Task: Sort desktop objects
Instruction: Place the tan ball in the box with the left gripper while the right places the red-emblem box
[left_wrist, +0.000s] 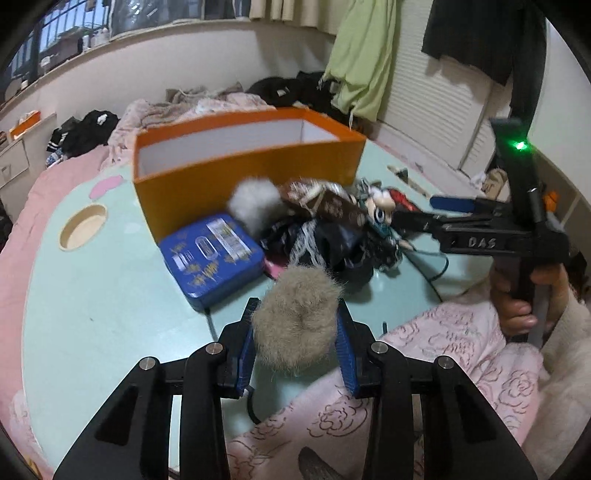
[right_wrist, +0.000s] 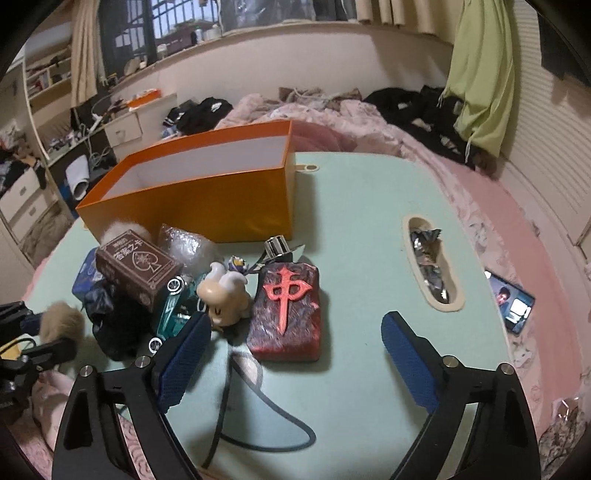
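Note:
My left gripper (left_wrist: 297, 326) is shut on a tan fur pompom (left_wrist: 299, 317), held above the near edge of the mint table (left_wrist: 92, 314); the pompom also shows in the right wrist view (right_wrist: 61, 325). An open orange box (left_wrist: 240, 177) stands behind a pile holding a blue tin (left_wrist: 212, 254), a white pompom (left_wrist: 255, 201), a brown card box (right_wrist: 138, 269) and dark cloth (left_wrist: 332, 251). My right gripper (right_wrist: 295, 354) is open and empty, low over the table just in front of a red mahjong-tile block (right_wrist: 286, 314) and a cream figurine (right_wrist: 225, 295).
A black cable (right_wrist: 258, 424) loops across the table in front of the right gripper. A slot with foil wrappers (right_wrist: 432, 258) sits at the table's right. A phone (right_wrist: 511, 302) lies on the pink bedding. A round hole (left_wrist: 83, 227) is in the table's left.

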